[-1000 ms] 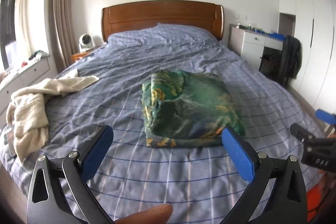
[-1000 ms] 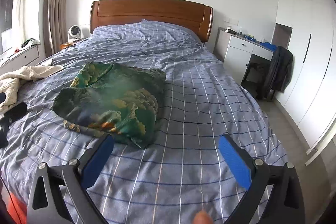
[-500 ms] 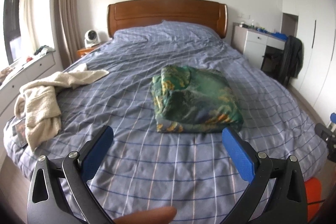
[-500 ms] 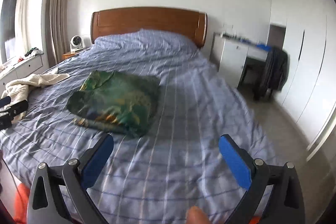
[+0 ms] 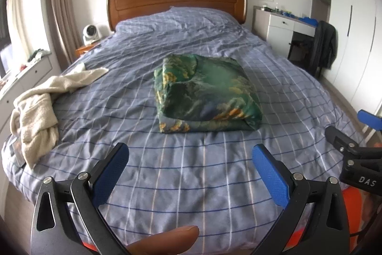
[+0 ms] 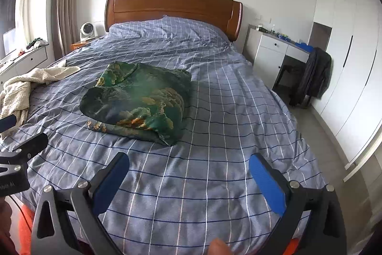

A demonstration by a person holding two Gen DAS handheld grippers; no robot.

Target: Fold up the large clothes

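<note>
Beyond each wide-spread hand-held gripper point(image 5: 191, 166) lies the folded green garment point(image 5: 205, 92).

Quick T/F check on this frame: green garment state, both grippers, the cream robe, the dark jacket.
1. The green garment lies folded on the bed. True.
2. The left gripper is shut on the green garment. False: it is open, short of it, holding nothing.
3. The right gripper is open. True.
4. The cream robe lies folded on top of the green garment. False: it lies crumpled, apart, at the bed's left edge.
5. A dark jacket hangs by the white desk. True.
</note>
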